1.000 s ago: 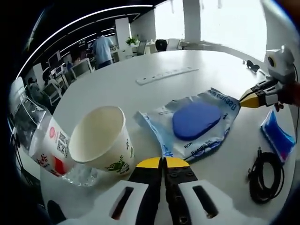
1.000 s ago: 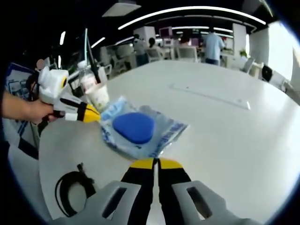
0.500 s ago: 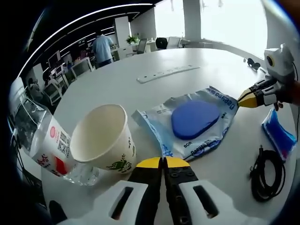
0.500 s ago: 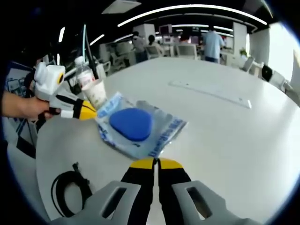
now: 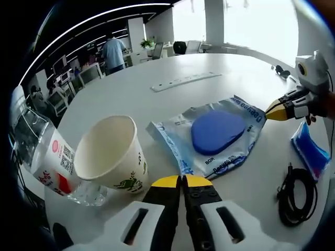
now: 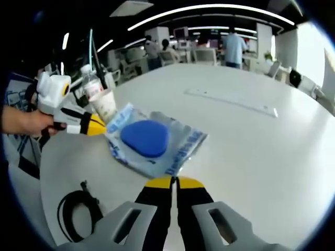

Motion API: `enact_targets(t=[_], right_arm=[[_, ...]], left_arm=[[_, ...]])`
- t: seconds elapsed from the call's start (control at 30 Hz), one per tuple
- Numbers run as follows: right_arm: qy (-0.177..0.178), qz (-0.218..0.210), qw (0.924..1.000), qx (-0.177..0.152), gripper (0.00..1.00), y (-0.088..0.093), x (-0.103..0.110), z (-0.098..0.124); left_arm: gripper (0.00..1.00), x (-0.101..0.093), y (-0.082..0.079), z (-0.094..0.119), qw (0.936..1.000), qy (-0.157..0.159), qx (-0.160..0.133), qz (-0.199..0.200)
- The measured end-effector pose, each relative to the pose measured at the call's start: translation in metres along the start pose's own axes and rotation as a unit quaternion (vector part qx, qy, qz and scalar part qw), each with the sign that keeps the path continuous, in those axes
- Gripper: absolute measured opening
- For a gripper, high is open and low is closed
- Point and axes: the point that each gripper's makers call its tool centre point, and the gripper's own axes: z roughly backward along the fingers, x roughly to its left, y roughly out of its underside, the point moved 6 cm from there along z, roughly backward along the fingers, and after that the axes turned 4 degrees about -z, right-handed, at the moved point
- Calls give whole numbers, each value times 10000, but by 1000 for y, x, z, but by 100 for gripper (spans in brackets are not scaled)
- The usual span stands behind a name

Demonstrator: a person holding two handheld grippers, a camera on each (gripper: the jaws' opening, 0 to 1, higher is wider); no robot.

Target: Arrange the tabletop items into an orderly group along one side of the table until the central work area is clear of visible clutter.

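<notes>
Flat on the white table [image 5: 157, 104], mid-scene: a crinkled plastic pouch [image 5: 213, 137] holding a blue pad. Just left of it, a tilted paper cup [image 5: 111, 154] against a clear labelled bottle [image 5: 49, 167]. Right of the pouch, a blue packet [image 5: 310, 151] and a coiled black cable [image 5: 296, 194]. Farther off, a long white power strip [image 5: 183, 82]. Left gripper [image 5: 181, 181] near the pouch's near edge, jaws pressed together, holding nothing. Right gripper [image 6: 174, 182] likewise closed and empty, short of the pouch's opposite edge.

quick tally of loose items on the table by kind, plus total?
Paper cup: 1
Plastic bottle: 1
Clear pouch with blue pad: 1
Small blue packet: 1
Black cable coil: 1
White power strip: 1
Total: 6
</notes>
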Motion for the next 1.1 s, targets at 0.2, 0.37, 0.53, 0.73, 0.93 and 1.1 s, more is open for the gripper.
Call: enact_targets(t=[0.2, 0.37, 0.53, 0.73, 0.93, 1.1], right_arm=[[24, 52, 10000, -2, 0, -1, 0, 0], [65, 172, 9998, -13, 1, -2, -1, 0], [-44, 129, 9999, 15, 9, 0, 3, 0], [-35, 113, 9999, -96, 18, 0, 5, 1], [35, 50, 9996, -279, 31, -6, 3, 5], [39, -67, 9992, -396, 42, -8, 2, 7]], left_arm=[[3, 0, 0, 0, 10000, -7, 14, -82], [7, -1, 1, -1, 10000, 12, 44, -54], [10, -3, -1, 1, 10000, 4, -12, -1], [15, -4, -2, 2, 10000, -12, 11, -34], [22, -4, -4, 6, 9999, -113, -19, -121], [29, -5, -7, 11, 9996, -189, -58, -187]])
